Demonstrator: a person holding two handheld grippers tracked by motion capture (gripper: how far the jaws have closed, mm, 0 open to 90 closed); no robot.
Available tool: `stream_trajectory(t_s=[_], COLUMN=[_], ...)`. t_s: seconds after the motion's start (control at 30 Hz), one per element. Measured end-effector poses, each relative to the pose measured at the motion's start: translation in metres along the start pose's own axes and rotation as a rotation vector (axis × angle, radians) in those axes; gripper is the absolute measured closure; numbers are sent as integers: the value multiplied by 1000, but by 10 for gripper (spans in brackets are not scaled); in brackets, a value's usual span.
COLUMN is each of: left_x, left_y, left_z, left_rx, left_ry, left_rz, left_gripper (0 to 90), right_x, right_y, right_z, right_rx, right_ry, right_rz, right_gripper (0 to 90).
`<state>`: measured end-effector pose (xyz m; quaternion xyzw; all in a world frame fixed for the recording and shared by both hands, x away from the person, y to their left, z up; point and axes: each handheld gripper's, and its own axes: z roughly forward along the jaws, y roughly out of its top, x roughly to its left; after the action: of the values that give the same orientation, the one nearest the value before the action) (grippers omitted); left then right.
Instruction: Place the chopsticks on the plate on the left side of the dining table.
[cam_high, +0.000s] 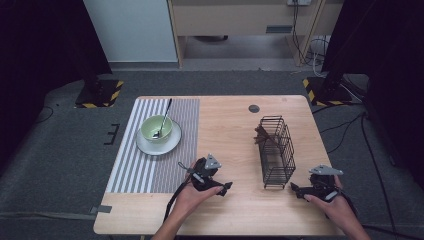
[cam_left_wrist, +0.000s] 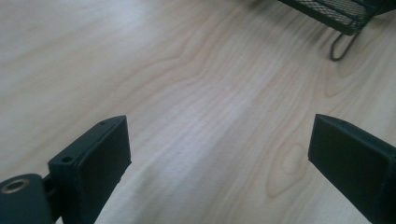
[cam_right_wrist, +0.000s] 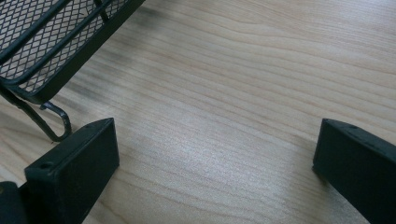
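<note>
A black wire basket (cam_high: 276, 150) stands on the right half of the wooden table (cam_high: 225, 125), with something brown (cam_high: 261, 135) at its far end. My left gripper (cam_high: 226, 188) rests low near the front, left of the basket, pointing right. Its jaws stand wide open over bare wood (cam_left_wrist: 219, 144), with the basket's corner (cam_left_wrist: 341, 11) ahead. My right gripper (cam_high: 294, 188) lies at the basket's near right corner, pointing left. It is open too (cam_right_wrist: 217, 149), with nothing between its jaws, and the basket's foot (cam_right_wrist: 56, 126) sits just beside one jaw.
A striped placemat (cam_high: 150, 170) covers the table's left side. On it a white plate (cam_high: 172, 142) carries a green bowl (cam_high: 156, 129) with a spoon (cam_high: 164, 117) leaning in it. A small dark round cap (cam_high: 254, 108) is set in the tabletop at the back.
</note>
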<state>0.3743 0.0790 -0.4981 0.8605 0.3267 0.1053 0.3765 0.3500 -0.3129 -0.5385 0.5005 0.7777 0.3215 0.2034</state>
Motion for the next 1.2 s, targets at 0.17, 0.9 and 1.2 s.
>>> stream_trajectory(t_s=[0.17,0.9,1.2], left_x=[12,11,0], left_y=[14,81,109], left_z=[-3,-14,-32], left_rx=[7,-112,-167], left_ry=[13,-27,-64], left_rz=[18,84,112], left_gripper=[71,423,572], right_x=[0,0,0], right_y=[0,0,0], right_z=[0,0,0], right_rx=[-1,-2,-2], right_ry=[-2,-2,-3], right_rz=[-2,-2,-2], right_gripper=[4,4,4])
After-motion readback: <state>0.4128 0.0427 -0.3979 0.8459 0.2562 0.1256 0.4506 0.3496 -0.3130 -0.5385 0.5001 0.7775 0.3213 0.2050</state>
